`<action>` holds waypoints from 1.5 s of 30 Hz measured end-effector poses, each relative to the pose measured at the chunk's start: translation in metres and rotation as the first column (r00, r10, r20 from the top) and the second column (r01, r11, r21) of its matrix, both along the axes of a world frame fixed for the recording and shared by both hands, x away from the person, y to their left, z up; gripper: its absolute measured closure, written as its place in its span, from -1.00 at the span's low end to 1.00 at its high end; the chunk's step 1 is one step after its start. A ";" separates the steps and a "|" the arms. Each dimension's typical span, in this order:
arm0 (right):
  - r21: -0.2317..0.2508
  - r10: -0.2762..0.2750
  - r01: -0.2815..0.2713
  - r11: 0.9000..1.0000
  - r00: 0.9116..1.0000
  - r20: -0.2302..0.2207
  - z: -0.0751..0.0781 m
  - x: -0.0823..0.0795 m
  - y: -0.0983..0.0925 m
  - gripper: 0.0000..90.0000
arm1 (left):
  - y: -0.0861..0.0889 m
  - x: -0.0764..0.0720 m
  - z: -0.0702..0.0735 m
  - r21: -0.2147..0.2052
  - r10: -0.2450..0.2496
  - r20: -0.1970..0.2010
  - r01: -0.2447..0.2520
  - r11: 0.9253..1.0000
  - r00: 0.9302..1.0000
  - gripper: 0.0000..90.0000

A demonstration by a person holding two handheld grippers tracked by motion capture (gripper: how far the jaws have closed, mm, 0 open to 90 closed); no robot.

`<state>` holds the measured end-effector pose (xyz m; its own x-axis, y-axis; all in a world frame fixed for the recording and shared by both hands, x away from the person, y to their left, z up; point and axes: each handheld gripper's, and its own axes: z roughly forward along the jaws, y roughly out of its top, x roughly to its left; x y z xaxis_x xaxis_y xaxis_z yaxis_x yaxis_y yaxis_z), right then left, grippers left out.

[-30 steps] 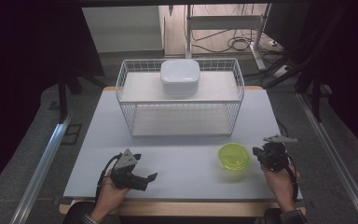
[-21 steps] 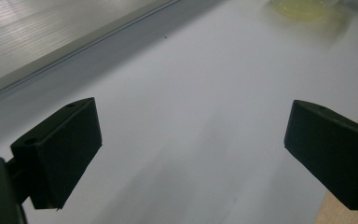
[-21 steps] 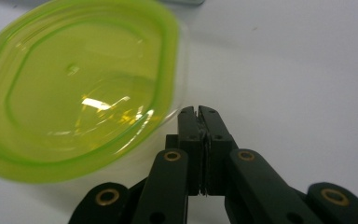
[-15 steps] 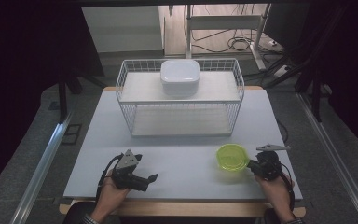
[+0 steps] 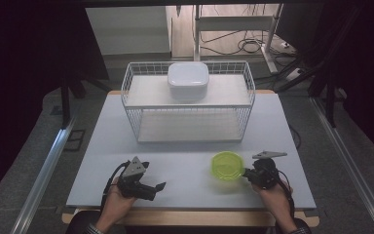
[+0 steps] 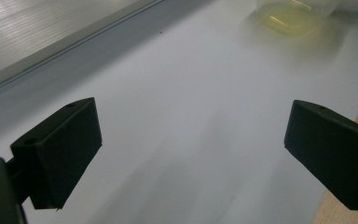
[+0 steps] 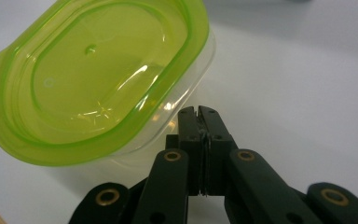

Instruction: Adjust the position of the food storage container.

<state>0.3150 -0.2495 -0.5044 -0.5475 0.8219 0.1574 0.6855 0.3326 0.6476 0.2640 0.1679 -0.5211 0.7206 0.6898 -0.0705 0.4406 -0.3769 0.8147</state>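
My left gripper (image 5: pixel 159 186) sits low near the front edge of the white table (image 5: pixel 185 165), jaws spread wide with nothing between them; in the left gripper view (image 6: pixel 191 154) just bare tabletop lies between the two black pads and the green tub shows far off at top. It's idle for now

My right gripper (image 5: pixel 246 174) is at the right front, jaws pressed fully together, tips touching each other. In the right gripper view (image 7: pixel 199 114) the closed tips sit right against the side wall of the lime-lidded plastic container (image 7: pixel 98 79), just under the lid rim. I can't tell if they pinch any edge, it looks more like touching or nudging than a grasp. The container looks tilted in that view, though I can't tell if that's the camera angle

In the high view the container (image 5: pixel 227 165) stands on the table, right of centre, well apart from the white wire basket rack (image 5: pixel 189 105) further back. A white lidded box (image 5: pixel 188 80) sits on the rack's upper shelf; the lower shelf looks free

My read: early stage. Container reached but not lifted, still on the table. Left to do, likely: get a real grip, carry it to the rack
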 end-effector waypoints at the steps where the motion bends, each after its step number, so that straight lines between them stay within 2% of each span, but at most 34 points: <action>1: 0.001 0.007 -0.007 1.000 1.000 -0.003 -0.001 0.001 0.003 0.97 | 0.000 0.000 0.000 0.001 -0.001 0.000 0.001 1.000 1.000 -0.92; 19: 0.065 0.118 -0.117 0.991 0.993 -0.008 -0.006 0.023 0.060 0.97 | -0.002 0.001 -0.001 0.008 -0.006 -0.008 0.006 1.000 1.000 -0.92; 24: 0.077 0.149 -0.148 0.986 0.989 -0.013 -0.009 0.031 0.079 0.97 | -0.002 0.000 -0.001 0.007 -0.009 -0.009 0.009 1.000 1.000 -0.92; 34: 0.098 0.201 -0.198 0.975 0.979 -0.024 -0.013 0.043 0.105 0.97 | -0.002 0.001 -0.002 0.010 -0.013 -0.013 0.013 1.000 1.000 -0.92; 37: 0.102 0.214 -0.211 0.972 0.976 -0.024 -0.014 0.047 0.110 0.97 | -0.003 0.001 -0.002 0.013 -0.015 -0.014 0.015 1.000 1.000 -0.92; 40: 0.084 0.224 -0.223 0.971 0.974 -0.005 -0.014 0.049 0.112 0.96 | -0.002 0.000 -0.002 0.012 -0.016 -0.013 0.016 1.000 1.000 -0.92; 42: 0.057 0.220 -0.221 0.974 0.975 0.015 -0.013 0.049 0.110 0.93 | -0.002 0.000 -0.002 0.012 -0.016 -0.016 0.016 1.000 1.000 -0.92; 45: 0.043 0.208 -0.210 0.977 0.977 0.038 -0.010 0.050 0.103 0.87 | -0.002 0.000 -0.001 0.015 -0.017 -0.014 0.017 1.000 1.000 -0.92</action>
